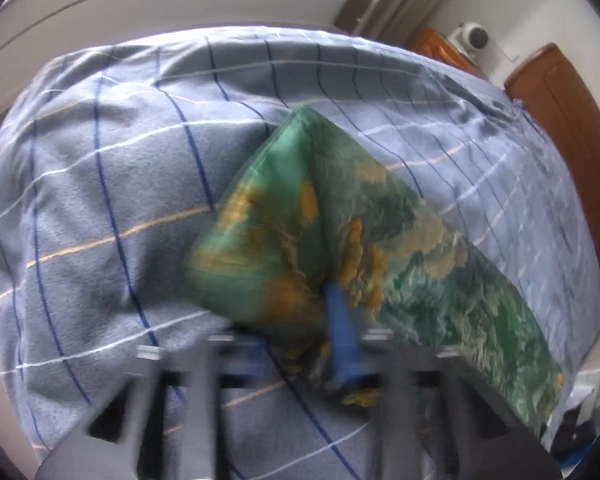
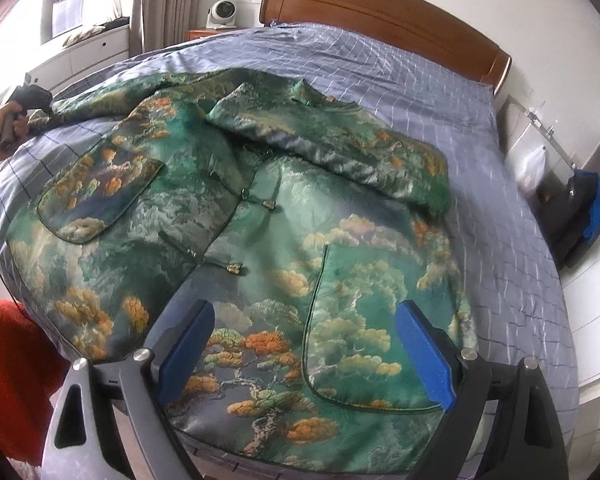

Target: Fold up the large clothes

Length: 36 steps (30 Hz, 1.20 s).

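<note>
A large green silk jacket [image 2: 260,220] with orange and cream cloud patterns lies spread front-up on the bed. Its right sleeve [image 2: 340,152] is folded across the chest. My left gripper [image 1: 320,332] is shut on the end of the other sleeve [image 1: 300,208], which is lifted and stretched out to the side; that gripper also shows in the right wrist view [image 2: 32,100] at the far left. My right gripper [image 2: 304,348] is open, its blue pads [image 2: 424,356] hovering over the jacket's lower hem and pocket, holding nothing.
The bed has a blue checked sheet [image 2: 500,200] and a wooden headboard [image 2: 380,12]. A small white fan [image 2: 220,14] stands on a nightstand. White drawers [image 1: 160,0] run along the window side. A dark bag with blue cloth [image 2: 588,208] sits right of the bed. A red fabric [image 2: 12,380] is at lower left.
</note>
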Tool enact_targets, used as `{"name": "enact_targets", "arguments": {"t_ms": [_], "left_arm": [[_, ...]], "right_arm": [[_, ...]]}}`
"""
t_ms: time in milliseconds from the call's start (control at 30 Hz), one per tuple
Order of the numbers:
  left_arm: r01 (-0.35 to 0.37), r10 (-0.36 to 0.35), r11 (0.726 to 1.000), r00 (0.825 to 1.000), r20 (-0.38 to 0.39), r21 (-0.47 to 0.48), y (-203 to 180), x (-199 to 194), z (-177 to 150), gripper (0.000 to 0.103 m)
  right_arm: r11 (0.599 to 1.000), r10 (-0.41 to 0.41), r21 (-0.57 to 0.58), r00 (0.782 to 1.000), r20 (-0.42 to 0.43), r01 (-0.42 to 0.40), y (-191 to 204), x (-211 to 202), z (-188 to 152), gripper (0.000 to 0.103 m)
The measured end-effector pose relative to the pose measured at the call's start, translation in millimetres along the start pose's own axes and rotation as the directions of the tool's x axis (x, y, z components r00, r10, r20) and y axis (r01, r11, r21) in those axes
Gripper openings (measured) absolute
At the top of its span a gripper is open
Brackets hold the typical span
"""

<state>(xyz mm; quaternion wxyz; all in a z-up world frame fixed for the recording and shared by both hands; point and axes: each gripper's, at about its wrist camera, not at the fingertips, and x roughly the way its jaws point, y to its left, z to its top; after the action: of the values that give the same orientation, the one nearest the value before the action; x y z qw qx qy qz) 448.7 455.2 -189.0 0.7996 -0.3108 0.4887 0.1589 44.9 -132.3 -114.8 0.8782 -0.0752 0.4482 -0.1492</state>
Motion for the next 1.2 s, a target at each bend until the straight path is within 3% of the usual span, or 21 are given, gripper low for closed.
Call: {"name": "enact_targets", "arguments": {"t_ms": [67,133,200,267,333,367,433,500,533,633,733,833,867,933,1067,1133,1200], "left_arm": [[-0.002,0.002,1.000,0.999,0.039,0.004,-4.1,-12.3,1.1,0.009],[-0.042,0.033,0.996,0.994,0.106,0.085,-25.2,-37.7,4.3,0.008],[-0.094,0.050,0.972,0.979,0.200,0.217,-65.1,-75.0,3.1,0.008],[-0.121,0.024,0.934,0.960,0.279,0.335,-104.9,-111.4,-5.7,0.008],[-0.147,-0.048,0.861,0.929,0.366,0.487,-169.0,-160.9,-30.0,0.008],[-0.151,-0.075,0.836,0.921,0.383,0.527,-189.7,-173.2,-37.2,0.008],[-0.151,-0.176,0.750,0.893,0.414,0.644,-252.8,-212.3,-77.8,0.008],[-0.145,-0.248,0.683,0.876,0.414,0.716,-295.4,-233.1,-112.1,0.008],[-0.136,-0.301,0.628,0.866,0.400,0.766,-325.2,-244.8,-142.8,0.008],[-0.105,-0.390,0.518,0.854,0.344,0.849,-378.8,-255.1,-211.6,0.008],[-0.076,-0.438,0.408,0.858,0.268,0.910,-418.3,-245.7,-287.7,0.007],[-0.063,-0.436,0.309,0.877,0.200,0.949,-444.0,-218.6,-354.7,0.007],[-0.058,-0.428,0.287,0.885,0.182,0.956,-447.5,-210.6,-372.8,0.007],[-0.032,-0.398,0.251,0.908,0.133,0.967,-456.2,-184.6,-409.6,0.007],[-0.039,-0.341,0.216,0.933,0.113,0.976,-459.1,-146.8,-465.1,0.007],[-0.059,-0.297,0.212,0.947,0.122,0.975,-460.5,-123.4,-482.9,0.011],[-0.066,-0.241,0.182,0.964,0.110,0.981,-457.8,-98.1,-501.0,0.019]], "right_arm": [[1.000,0.010,0.000,1.000,-0.005,-0.010,0.4,2.5,-3.7,0.091],[1.000,0.022,0.002,1.000,-0.002,-0.022,0.1,3.1,-6.9,0.091],[0.999,0.037,0.009,0.999,0.007,-0.038,-1.0,2.1,-9.7,0.091],[0.998,0.057,0.020,0.998,0.022,-0.057,-3.6,0.4,-11.8,0.091],[0.997,0.072,0.037,0.997,0.041,-0.074,-8.3,-2.2,-15.0,0.091],[0.996,0.075,0.045,0.996,0.050,-0.077,-11.1,-3.5,-16.3,0.091],[0.995,0.074,0.061,0.995,0.064,-0.078,-17.7,-6.5,-19.9,0.091],[0.993,0.074,0.082,0.994,0.075,-0.080,-25.8,-9.3,-23.8,0.091],[0.992,0.075,0.098,0.994,0.079,-0.082,-31.4,-11.0,-26.6,0.091],[0.987,0.072,0.134,0.993,0.090,-0.084,-46.1,-16.5,-34.7,0.091],[0.985,0.063,0.156,0.993,0.099,-0.078,-60.8,-20.8,-43.1,0.091],[0.980,0.037,0.189,0.995,0.097,-0.055,-79.1,-21.9,-53.7,0.091],[0.979,0.031,0.200,0.995,0.094,-0.049,-84.8,-21.7,-57.4,0.091],[0.973,0.019,0.226,0.996,0.086,-0.038,-96.7,-20.5,-64.4,0.091],[0.963,-0.004,0.270,0.998,0.068,-0.015,-116.7,-17.2,-77.6,0.091],[0.957,-0.007,0.289,0.998,0.057,-0.010,-123.4,-14.1,-82.0,0.091],[0.952,-0.003,0.306,0.999,0.049,-0.012,-127.8,-11.8,-85.0,0.091]]}}
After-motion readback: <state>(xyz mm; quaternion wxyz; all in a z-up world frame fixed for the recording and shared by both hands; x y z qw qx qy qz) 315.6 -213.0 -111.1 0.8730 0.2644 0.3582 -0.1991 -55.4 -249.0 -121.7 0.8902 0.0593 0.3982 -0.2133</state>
